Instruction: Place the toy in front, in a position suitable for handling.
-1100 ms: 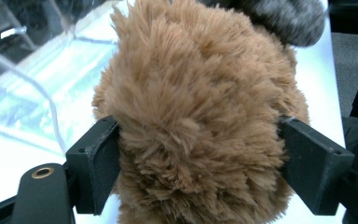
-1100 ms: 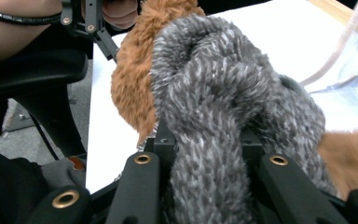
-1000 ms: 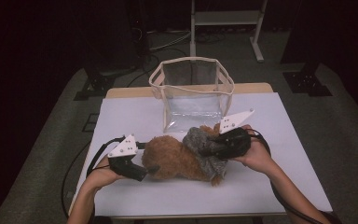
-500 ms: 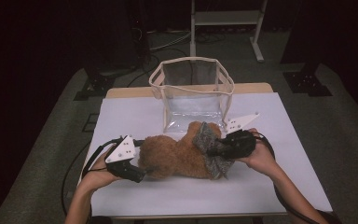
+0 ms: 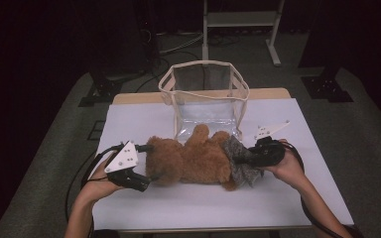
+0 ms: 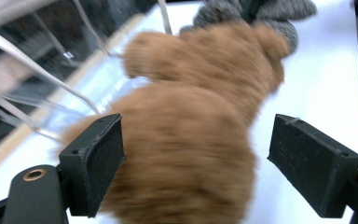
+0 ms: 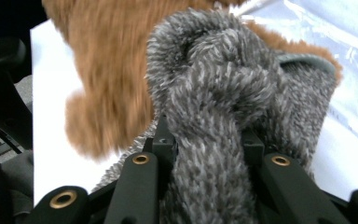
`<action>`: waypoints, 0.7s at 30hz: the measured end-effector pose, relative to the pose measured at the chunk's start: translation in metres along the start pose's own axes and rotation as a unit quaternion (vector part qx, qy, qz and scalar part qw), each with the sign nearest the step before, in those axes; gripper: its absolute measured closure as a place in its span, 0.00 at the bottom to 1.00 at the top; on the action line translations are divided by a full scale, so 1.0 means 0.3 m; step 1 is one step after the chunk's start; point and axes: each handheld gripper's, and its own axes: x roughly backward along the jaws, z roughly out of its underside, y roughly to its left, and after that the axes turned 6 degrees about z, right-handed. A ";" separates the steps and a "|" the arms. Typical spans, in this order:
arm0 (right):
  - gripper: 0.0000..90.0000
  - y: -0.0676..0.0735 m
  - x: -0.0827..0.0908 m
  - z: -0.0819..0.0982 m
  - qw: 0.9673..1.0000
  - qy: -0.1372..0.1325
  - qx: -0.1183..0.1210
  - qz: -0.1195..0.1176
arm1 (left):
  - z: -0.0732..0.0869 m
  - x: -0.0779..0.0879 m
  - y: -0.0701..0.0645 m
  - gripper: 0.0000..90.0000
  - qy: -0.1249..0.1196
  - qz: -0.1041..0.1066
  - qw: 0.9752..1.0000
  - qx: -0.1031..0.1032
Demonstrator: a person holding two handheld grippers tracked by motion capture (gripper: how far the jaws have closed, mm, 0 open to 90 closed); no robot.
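A person's left hand [image 5: 99,174] holds the left gripper [image 5: 148,166] at the left end of a brown plush toy [image 5: 193,159] that lies on its side across the white table [image 5: 287,198]. In the left gripper view, the two black pads [image 6: 93,168] stand wide apart on either side of the plush toy's rounded end; the left pad sits right against the fur, while a strip of bare table shows between the fur and the right pad, so the jaws are spread and not pressing on the toy. A grey three-cornered plate [image 5: 124,157] rides on top of this gripper, and a black cable [image 5: 79,173] loops off toward the table's near left edge.

The toy stretches across the middle of the table, one stubby limb pointing toward the clear bag [image 5: 204,96] with cream-coloured trim that stands upright just behind it, its mouth open upward.

At the toy's right end hangs a grey knitted garment [image 5: 239,161], bunched against the brown fur. The right gripper [image 5: 238,159], held in the person's right hand [image 5: 288,166], has its jaws drawn narrow and clamped on this grey fabric; the right gripper view shows a thick twisted fold of the garment [image 7: 214,121] pinched between them, the brown fur [image 7: 107,70] lying beyond it on the table.
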 end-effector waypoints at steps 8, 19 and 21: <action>0.75 0.022 -0.078 -0.029 1.000 0.012 0.012 -0.016 | 0.068 -0.088 0.067 0.19 0.041 -0.006 0.999 0.026; 0.75 0.176 -0.097 -0.090 0.995 -0.002 0.065 -0.080 | 0.014 -0.122 0.078 0.17 0.036 0.006 0.999 0.006; 0.75 0.164 -0.084 -0.081 0.996 0.001 0.063 -0.067 | -0.019 -0.141 0.060 0.17 0.031 0.018 0.999 -0.011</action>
